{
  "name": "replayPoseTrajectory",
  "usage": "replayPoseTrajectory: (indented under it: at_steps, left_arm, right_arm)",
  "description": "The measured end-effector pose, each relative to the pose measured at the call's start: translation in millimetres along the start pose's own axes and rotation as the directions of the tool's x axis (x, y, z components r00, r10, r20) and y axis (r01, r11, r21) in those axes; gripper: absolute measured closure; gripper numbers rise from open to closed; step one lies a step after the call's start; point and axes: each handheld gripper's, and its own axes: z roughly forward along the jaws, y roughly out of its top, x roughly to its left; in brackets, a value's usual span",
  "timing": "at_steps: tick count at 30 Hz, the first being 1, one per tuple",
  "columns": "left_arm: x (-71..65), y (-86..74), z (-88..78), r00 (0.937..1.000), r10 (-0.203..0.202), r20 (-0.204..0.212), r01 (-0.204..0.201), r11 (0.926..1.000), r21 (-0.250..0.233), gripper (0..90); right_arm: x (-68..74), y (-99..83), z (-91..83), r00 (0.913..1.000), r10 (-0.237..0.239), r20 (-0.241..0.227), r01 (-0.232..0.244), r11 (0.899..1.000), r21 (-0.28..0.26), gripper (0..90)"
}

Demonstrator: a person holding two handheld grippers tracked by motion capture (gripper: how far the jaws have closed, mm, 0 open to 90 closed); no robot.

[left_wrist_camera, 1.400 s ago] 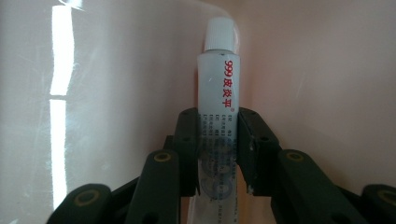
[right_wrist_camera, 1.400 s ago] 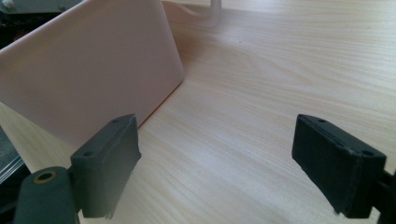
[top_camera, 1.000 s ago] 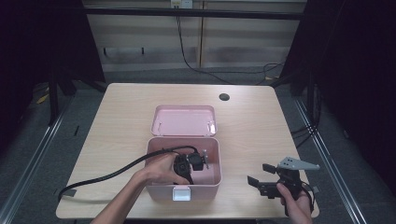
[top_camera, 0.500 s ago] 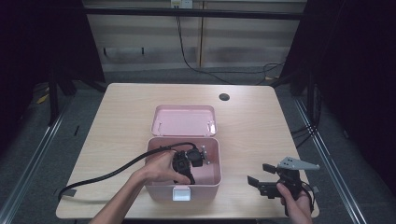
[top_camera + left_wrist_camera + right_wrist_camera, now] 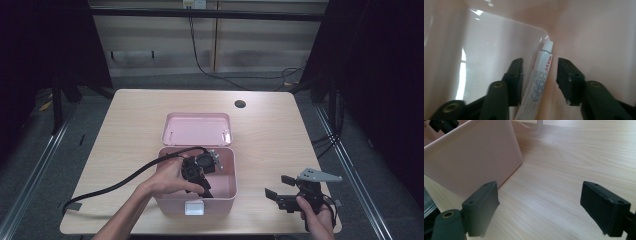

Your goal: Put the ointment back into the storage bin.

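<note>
An open pink box [image 5: 172,204] stands at the table's near middle, its lid [image 5: 196,129] lying flat just behind it. My left gripper [image 5: 200,176] reaches down inside the box. In the left gripper view a white tube [image 5: 543,63] with red print and a white cap lies on the box floor [image 5: 494,50] between the jaws. My left gripper [image 5: 540,68] is open; its jaws have just been opening and no longer press on the tube. To the box's right, my right gripper [image 5: 278,186] is held low over the table, wide open [image 5: 539,195] with nothing in it, beside the box wall [image 5: 474,157].
The wooden table [image 5: 280,130] has a dark round hole [image 5: 240,104] near its far edge. A black cable [image 5: 115,185] trails from the left gripper to the table's near left edge. Dark floor and metal rails flank the table.
The left hand has lifted a little inside the box. The right gripper has stayed where it was.
</note>
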Motion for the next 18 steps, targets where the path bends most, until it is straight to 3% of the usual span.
replayPoseTrajectory:
  at_steps: [3, 11, 18]
  left_arm:
    - [-3.0, -0.6, -3.7, 0.9998, 0.015, -0.013, -0.015, 0.9999, 0.0, 53.5]
    - [-5.2, -2.7, -14.5, 0.9992, -0.009, -0.039, 0.007, 0.9994, -0.035, 51.6]
    - [-10.7, -3.7, -23.3, 0.9991, -0.021, -0.038, 0.019, 0.9987, -0.047, 48.8]
  right_arm:
    - [0.1, 0.0, 0.0, 1.0, -0.004, -0.002, 0.004, 1.0, -0.001, 14.4]
    - [0.2, -0.1, -0.2, 1.0, -0.002, 0.0, 0.002, 1.0, -0.001, 14.4]
    - [0.0, 0.0, 0.2, 1.0, -0.004, -0.001, 0.004, 1.0, -0.001, 14.4]
